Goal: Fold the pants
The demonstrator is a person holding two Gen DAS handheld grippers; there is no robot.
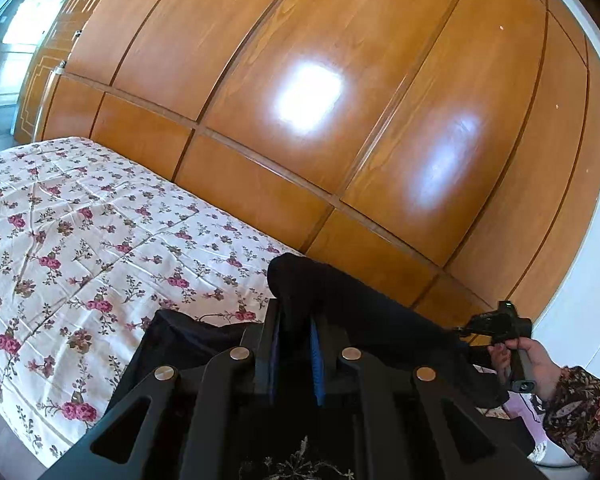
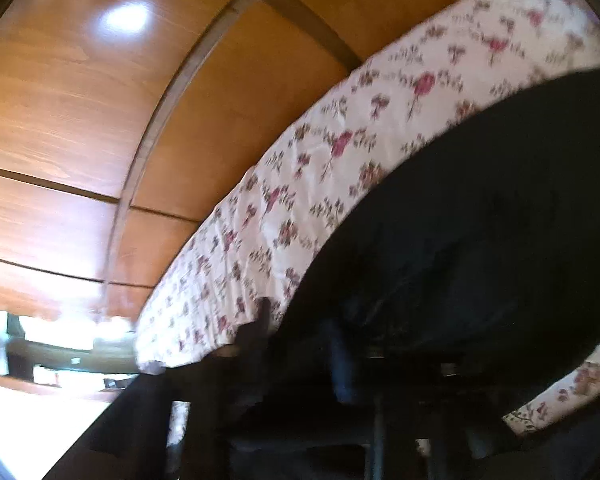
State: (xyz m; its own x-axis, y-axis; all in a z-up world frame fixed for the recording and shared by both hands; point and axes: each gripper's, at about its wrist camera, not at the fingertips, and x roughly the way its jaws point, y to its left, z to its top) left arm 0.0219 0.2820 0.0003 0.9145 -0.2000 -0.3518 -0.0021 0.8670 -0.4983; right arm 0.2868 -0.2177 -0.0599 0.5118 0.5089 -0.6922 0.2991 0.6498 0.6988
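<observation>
Clearly the dark pants (image 1: 340, 300) are soft and limp, sagging over the bed (image 1: 80, 240) from the clamped left tongs (image 1: 296, 356); right tongs (image 2: 340, 364) closed, grip unclear.

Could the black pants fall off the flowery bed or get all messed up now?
Maybe. The left gripper pinches only a small bunch of the pants, so the cloth could slip out when lifted. The pants lie near the edge of the bed, so loose fabric might slide off. The right wrist picture is blurred, so whether the right gripper really caught cloth is unclear; a miss would leave the fold crooked.
</observation>
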